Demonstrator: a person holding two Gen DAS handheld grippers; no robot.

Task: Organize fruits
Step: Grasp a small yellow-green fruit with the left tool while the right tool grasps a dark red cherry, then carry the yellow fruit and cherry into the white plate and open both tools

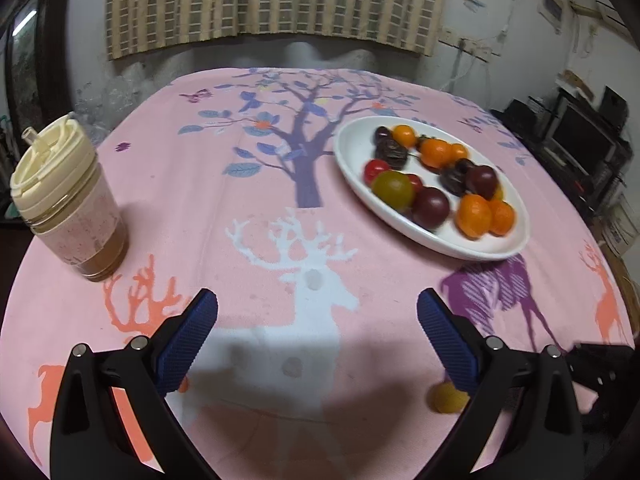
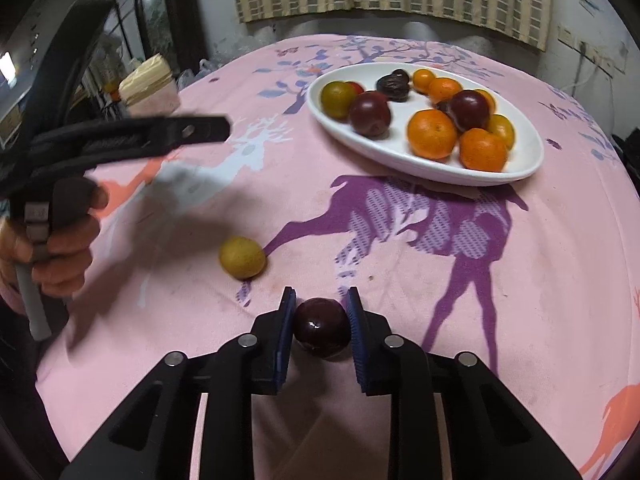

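Note:
A white oval plate (image 1: 352,156) (image 2: 528,160) holds several oranges, dark plums and small tomatoes. My right gripper (image 2: 321,304) is shut on a dark purple plum (image 2: 322,328) low over the pink cloth. A yellow-green fruit (image 2: 242,257) lies loose on the cloth to its left; it also shows in the left wrist view (image 1: 447,398) beside my right finger. My left gripper (image 1: 317,304) is open and empty above the cloth, and it shows from the side in the right wrist view (image 2: 216,130).
A lidded cup (image 1: 68,200) with a cream lid stands at the left of the table. The pink deer-print tablecloth (image 1: 304,264) covers the round table. Shelves with electronics (image 1: 580,140) stand off the right edge.

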